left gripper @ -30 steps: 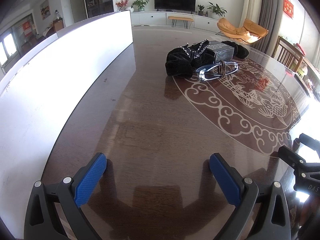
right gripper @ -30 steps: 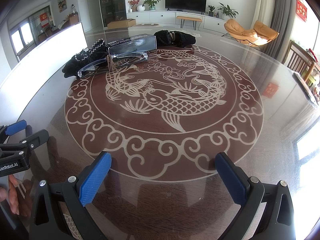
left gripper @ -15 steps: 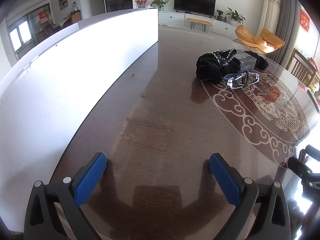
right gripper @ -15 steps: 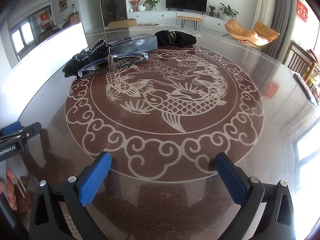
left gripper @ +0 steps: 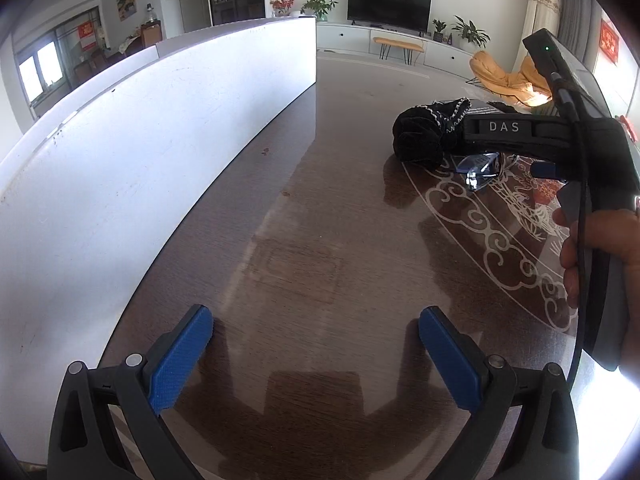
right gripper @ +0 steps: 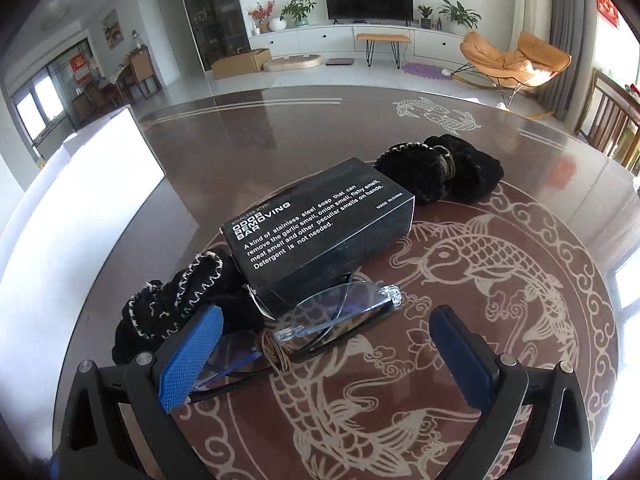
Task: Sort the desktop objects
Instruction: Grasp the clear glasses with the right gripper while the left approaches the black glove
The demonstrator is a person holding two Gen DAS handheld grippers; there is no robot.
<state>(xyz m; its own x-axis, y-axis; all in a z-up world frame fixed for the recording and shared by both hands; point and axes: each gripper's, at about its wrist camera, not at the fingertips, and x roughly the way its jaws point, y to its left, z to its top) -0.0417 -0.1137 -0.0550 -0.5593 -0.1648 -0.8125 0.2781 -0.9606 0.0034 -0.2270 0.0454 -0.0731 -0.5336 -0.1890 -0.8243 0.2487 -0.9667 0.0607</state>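
A black box (right gripper: pixel 320 232) printed "Odor Removing Bar" lies on the round table. One black knitted glove (right gripper: pixel 176 304) lies at its left end and another (right gripper: pixel 448 176) at its far right end. Clear glasses (right gripper: pixel 340 304) with a small brown cord (right gripper: pixel 276 354) rest in front of the box. My right gripper (right gripper: pixel 324 356) is open, its fingers straddling the glasses from just above. My left gripper (left gripper: pixel 316 356) hovers open over bare wood, well short of the glove (left gripper: pixel 420 136) and glasses (left gripper: pixel 480 168). The right gripper's body (left gripper: pixel 560 140), held by a hand (left gripper: pixel 600 248), hides the box there.
A long white panel (left gripper: pixel 140 152) stands along the table's left side, also seen as the white panel (right gripper: pixel 80 200). The dark table (right gripper: pixel 520 280) bears a fish inlay. Wooden chairs (right gripper: pixel 616 120) stand at the right edge. A living room lies beyond.
My right gripper has moved far forward across the table, from near the front edge to over the glasses. The left gripper's view has swung left and now catches the right gripper and hand.
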